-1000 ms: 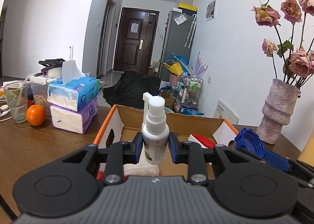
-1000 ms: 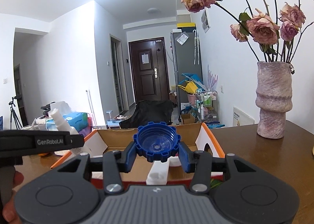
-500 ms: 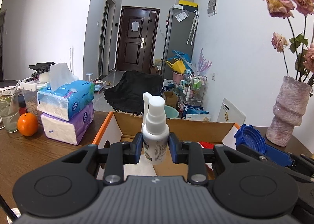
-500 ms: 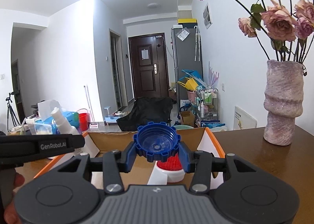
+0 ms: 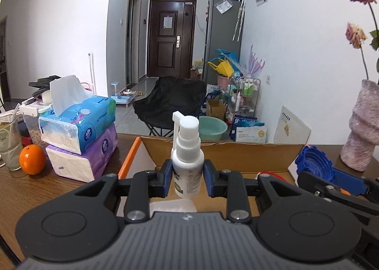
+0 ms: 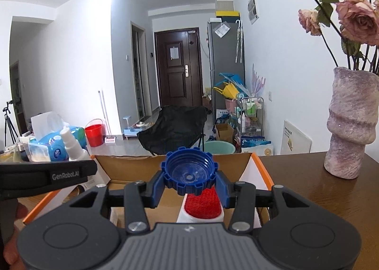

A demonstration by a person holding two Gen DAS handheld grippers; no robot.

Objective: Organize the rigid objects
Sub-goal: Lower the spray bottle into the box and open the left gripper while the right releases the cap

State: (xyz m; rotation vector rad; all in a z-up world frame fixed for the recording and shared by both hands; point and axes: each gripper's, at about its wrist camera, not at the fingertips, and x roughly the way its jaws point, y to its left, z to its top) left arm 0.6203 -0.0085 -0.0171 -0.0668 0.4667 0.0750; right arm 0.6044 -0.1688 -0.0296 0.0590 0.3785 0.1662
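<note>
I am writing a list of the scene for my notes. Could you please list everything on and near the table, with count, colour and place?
white plastic spray bottle: one, white, upright in the left claw, above the box
blue ridged plastic cap: one, blue, in the right claw, above the box
open cardboard box: one, brown with orange edges, on the table
red and white brush: one, inside the box
soft tissue packs: two, blue on purple, stacked left of the box
round orange fruit: one, orange, left of the packs
drinking glass: one, clear, far left
rough stone-like vase: one, pinkish grey, with dried roses, right of the box
wooden table: one, dark brown
left claw: black and blue, shut on the bottle
right claw: black and blue, shut on the cap
</note>
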